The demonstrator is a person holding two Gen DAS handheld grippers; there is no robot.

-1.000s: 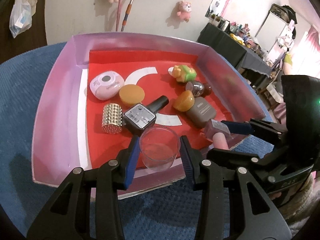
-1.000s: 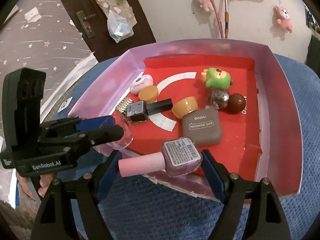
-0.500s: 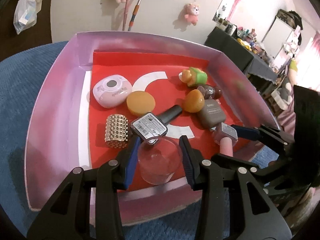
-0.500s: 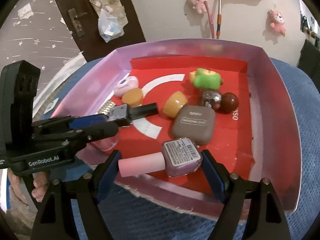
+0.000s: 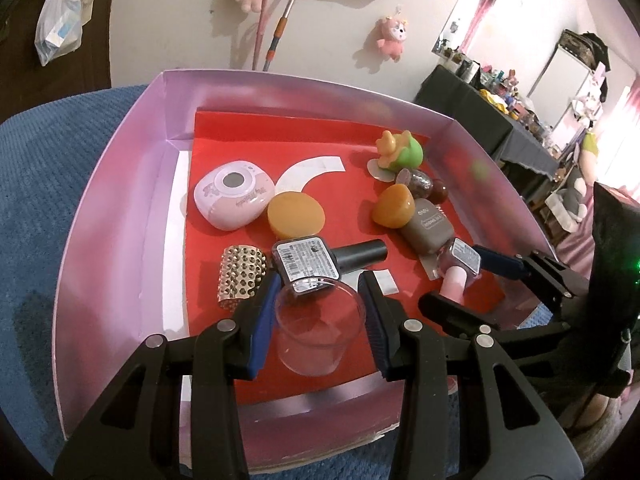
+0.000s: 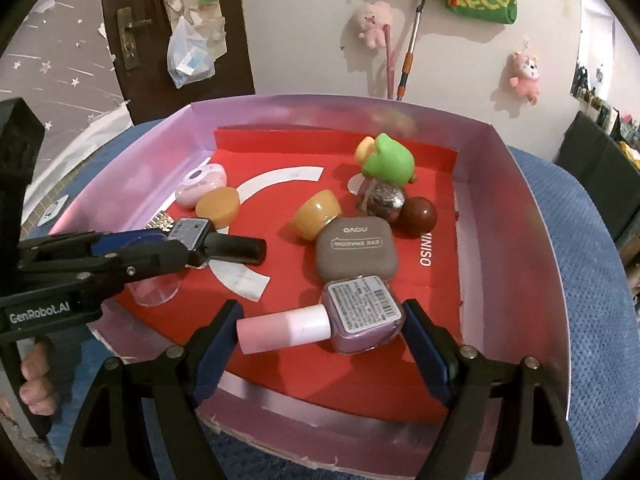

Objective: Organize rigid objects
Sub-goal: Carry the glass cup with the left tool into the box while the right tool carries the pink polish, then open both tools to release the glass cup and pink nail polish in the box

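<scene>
Tray (image 5: pixel 120 216), pink-walled with a red floor, on blue cloth. In it we count our left gripper (image 5: pixel 320 312) clenched on a clear cup (image 5: pixel 320 332), and our right gripper (image 6: pixel 320 332) gripping a purple nail-polish bottle (image 6: pixel 360 312) lengthwise, pink cap leftward. Also inside: black-capped polish bottle (image 5: pixel 320 264), grey eyeshadow case (image 6: pixel 356 256), green toy (image 6: pixel 386 162), studded cylinder (image 5: pixel 242 276).
</scene>
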